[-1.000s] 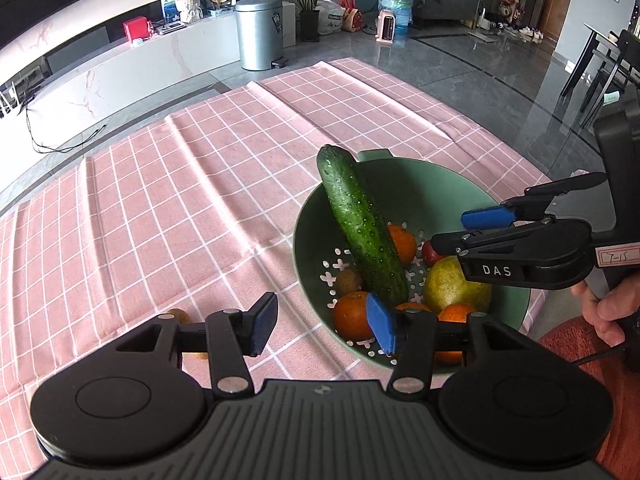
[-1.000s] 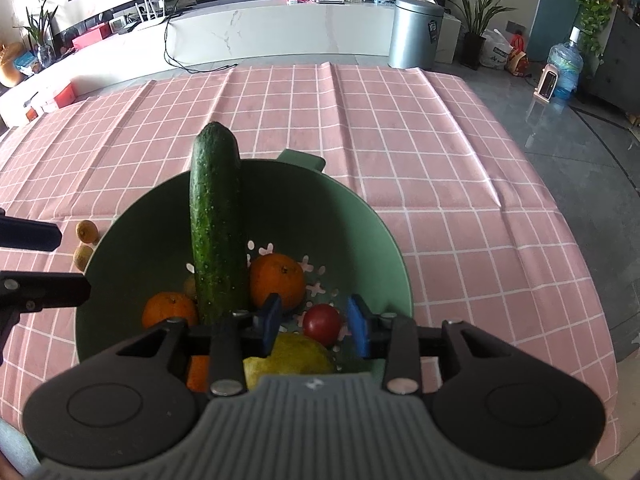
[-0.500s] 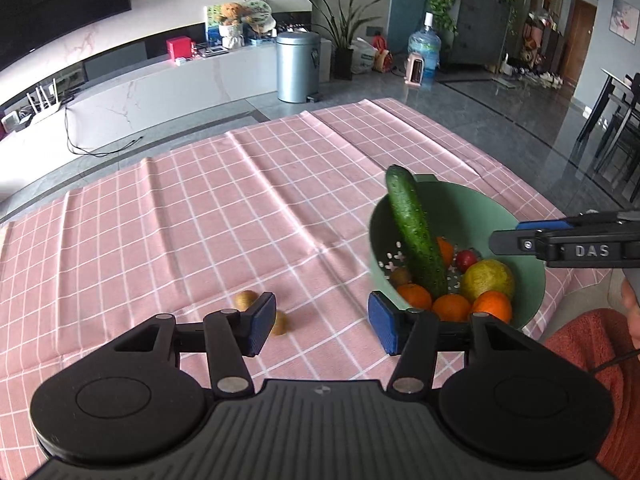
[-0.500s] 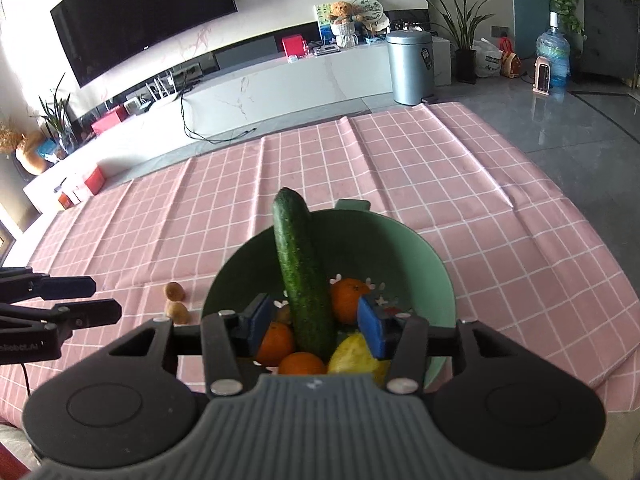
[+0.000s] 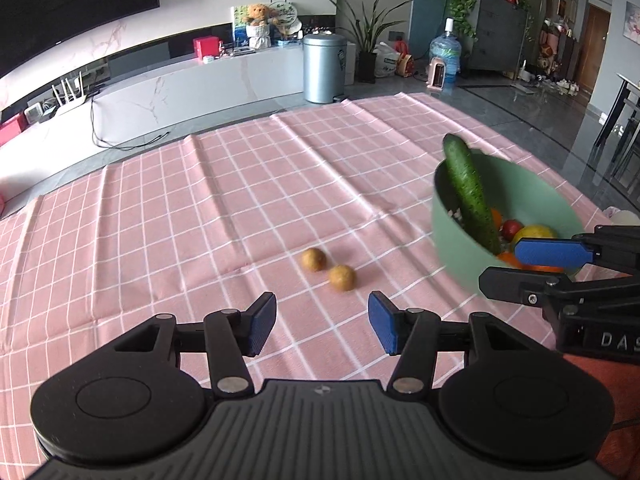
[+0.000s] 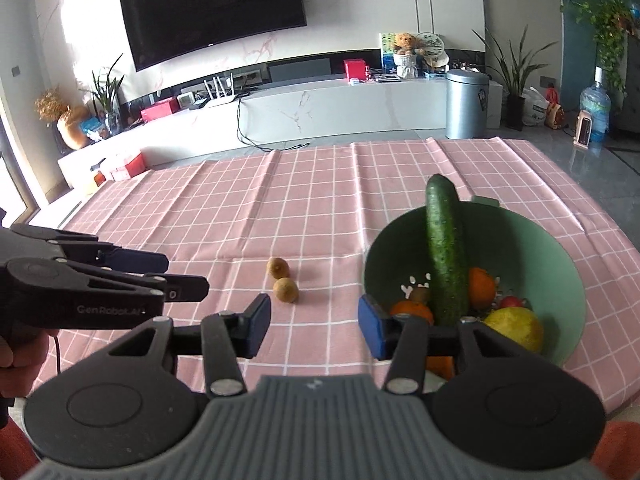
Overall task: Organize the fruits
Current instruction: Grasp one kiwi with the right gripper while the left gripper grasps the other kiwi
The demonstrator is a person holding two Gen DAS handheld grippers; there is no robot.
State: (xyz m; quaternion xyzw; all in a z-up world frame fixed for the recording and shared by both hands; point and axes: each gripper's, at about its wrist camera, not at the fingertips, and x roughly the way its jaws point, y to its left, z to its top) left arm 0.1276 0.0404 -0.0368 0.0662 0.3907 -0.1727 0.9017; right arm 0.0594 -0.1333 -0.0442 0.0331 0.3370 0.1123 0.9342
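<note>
A green colander bowl [image 5: 460, 256] [image 6: 560, 264] sits on the pink checked cloth at the right. It holds a cucumber [image 5: 468, 192] [image 6: 446, 248] leaning on the rim, oranges [image 6: 482, 286], a yellow fruit [image 6: 516, 326] and a small red fruit [image 5: 512, 229]. Two brown kiwis [image 5: 342, 278] [image 6: 285, 289] lie on the cloth left of the bowl. My left gripper [image 5: 322, 330] is open and empty, just short of the kiwis. My right gripper [image 6: 312, 326] is open and empty, near the bowl's front rim.
The pink cloth [image 5: 200, 208] covers the table. Beyond the far edge are a white TV bench [image 6: 320, 108], a grey bin [image 5: 323, 68] and a water bottle [image 5: 445, 60]. The right gripper also shows in the left wrist view [image 5: 552, 268].
Both grippers have pulled back and up from the bowl and swung left. The right gripper has opened wider. The two kiwis have come into full view.
</note>
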